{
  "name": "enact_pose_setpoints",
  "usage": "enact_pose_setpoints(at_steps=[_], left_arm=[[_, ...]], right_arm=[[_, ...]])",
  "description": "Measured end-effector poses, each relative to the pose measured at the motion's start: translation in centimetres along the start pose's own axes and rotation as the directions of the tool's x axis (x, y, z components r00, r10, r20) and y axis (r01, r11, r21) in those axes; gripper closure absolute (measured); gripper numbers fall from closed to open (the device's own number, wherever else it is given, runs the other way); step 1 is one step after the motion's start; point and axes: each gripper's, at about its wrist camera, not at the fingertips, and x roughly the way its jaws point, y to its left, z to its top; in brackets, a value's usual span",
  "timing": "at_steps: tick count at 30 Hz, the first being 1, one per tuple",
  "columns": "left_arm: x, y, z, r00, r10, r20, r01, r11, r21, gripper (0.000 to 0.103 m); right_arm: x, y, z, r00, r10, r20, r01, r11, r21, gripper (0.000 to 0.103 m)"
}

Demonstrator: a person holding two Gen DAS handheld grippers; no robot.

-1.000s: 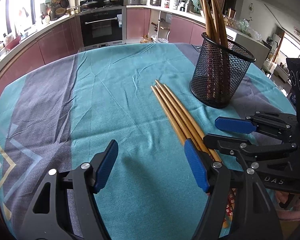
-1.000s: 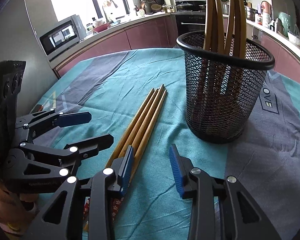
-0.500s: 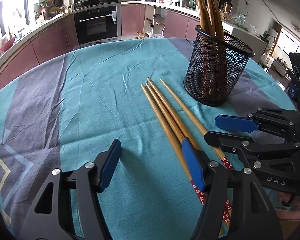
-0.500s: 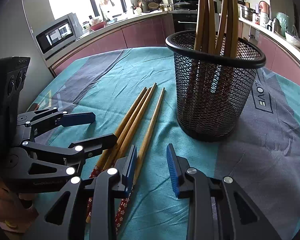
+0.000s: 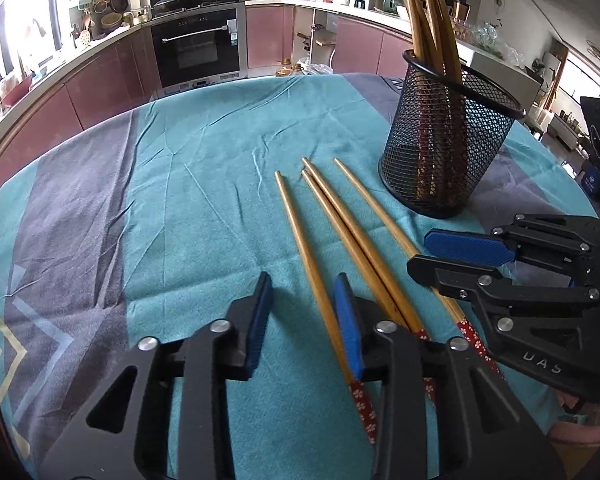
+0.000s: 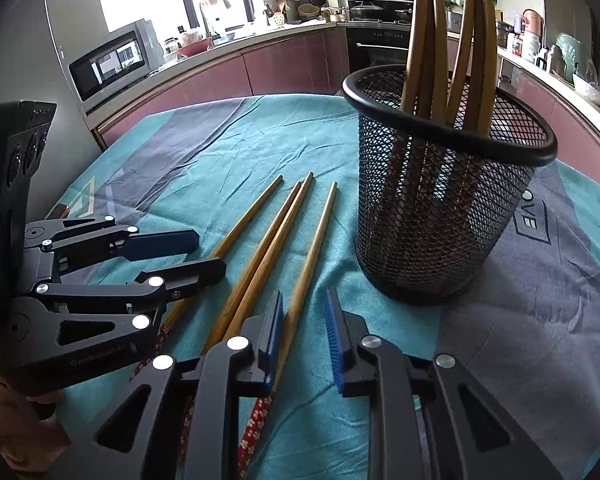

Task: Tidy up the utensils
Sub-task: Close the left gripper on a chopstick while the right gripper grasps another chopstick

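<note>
Four loose chopsticks [image 5: 332, 236] lie on teal tablecloth [image 5: 204, 184], tips toward mesh cup [image 5: 448, 148], patterned ends near grippers. Likely light, stiff, smooth, prone to roll; best grip probably near patterned end. Cup just beside, holds more chopsticks upright. Left gripper [image 5: 304, 320] fingers apart, empty; right gripper [image 6: 302, 332] fingers apart, empty, beside rightmost stick. Kitchen counters behind; nothing blocks path to cup.

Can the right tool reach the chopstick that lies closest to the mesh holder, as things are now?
Probably yes. The right tool is open, and that chopstick lies apart from the other chopsticks, beside the left pad. The mesh holder stands off to the side; nothing covers the stick.
</note>
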Motion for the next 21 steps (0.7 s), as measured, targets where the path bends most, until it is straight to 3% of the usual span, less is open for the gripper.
enact_pose_setpoints(at_steps=[7,21], left_arm=[[0.1,-0.1,0.2,1.0,-0.02,0.004,0.02,0.999,-0.025,0.091],[-0.8,0.6,-0.2,0.998,-0.052,0.024,0.054,0.994,-0.094,0.095]], right_arm=[[-0.1,-0.5,0.0,1.0,0.016,0.005,-0.017,0.999,0.034,0.095],[-1.7,-1.5,-0.2,0.998,0.056,0.039,-0.059,0.995,0.084,0.097]])
